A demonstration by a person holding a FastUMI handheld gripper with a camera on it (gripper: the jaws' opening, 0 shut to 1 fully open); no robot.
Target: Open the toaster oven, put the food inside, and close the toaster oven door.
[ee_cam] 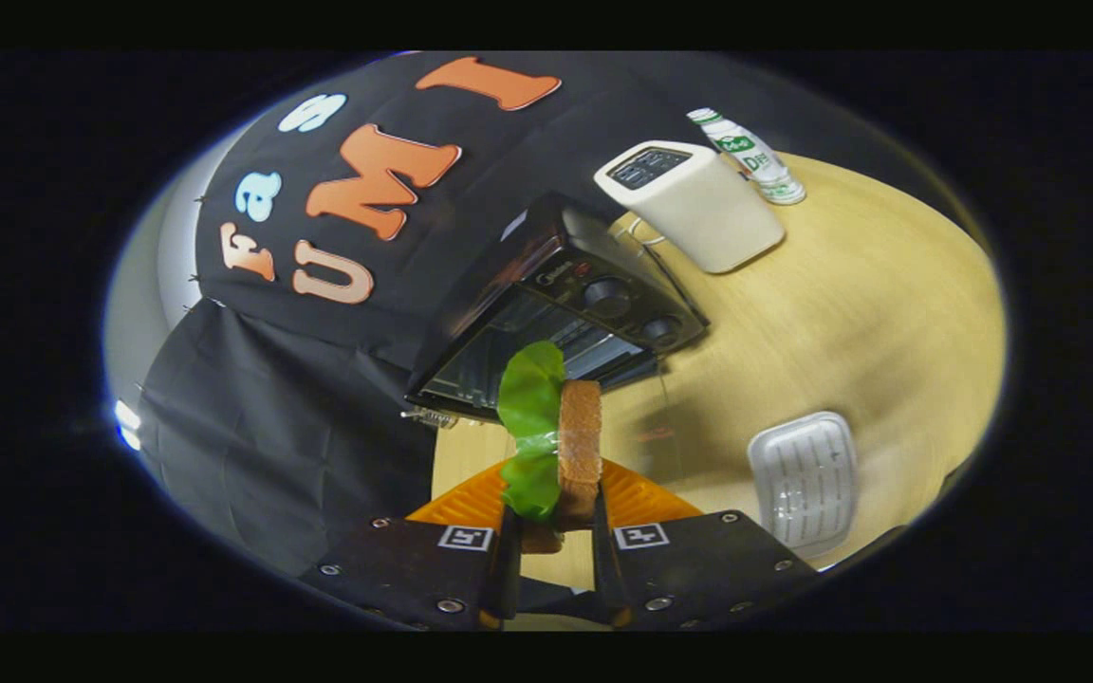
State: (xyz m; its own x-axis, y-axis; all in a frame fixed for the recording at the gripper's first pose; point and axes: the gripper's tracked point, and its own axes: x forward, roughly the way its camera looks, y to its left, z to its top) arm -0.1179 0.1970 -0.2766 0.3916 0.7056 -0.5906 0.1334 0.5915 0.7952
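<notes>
A: Sandwich (565, 446) first — where does it sit against the gripper (554, 503)?

B: Right between the two fingers, standing on edge. It is a slice of toast with a green lettuce leaf (529, 398) laid against its left face. The leaf rises higher than the bread and also hangs down toward the left finger.

A: And the fingers themselves?

B: Drawn in narrow, one pressing each flat side of the food, so the gripper is clamped on it. The food's upper half sticks out past the fingertips.

A: What lies ahead of it?

B: A black toaster oven (565, 313), just beyond the food on a pale wooden table (869, 304). The whole view is tilted, so the oven looks slanted. Its front faces the gripper, with two round knobs on the control panel to the right of the opening. Wire rack bars show inside the cavity, behind the leaf. I cannot tell exactly how the door lies.

A: Anything else on the table?

B: A white slot toaster (689, 204) beyond the oven, a white bottle with green print (746, 152) close behind it, and a white ribbed tray (805, 479) to the right of the fingers, well apart from the oven.
</notes>
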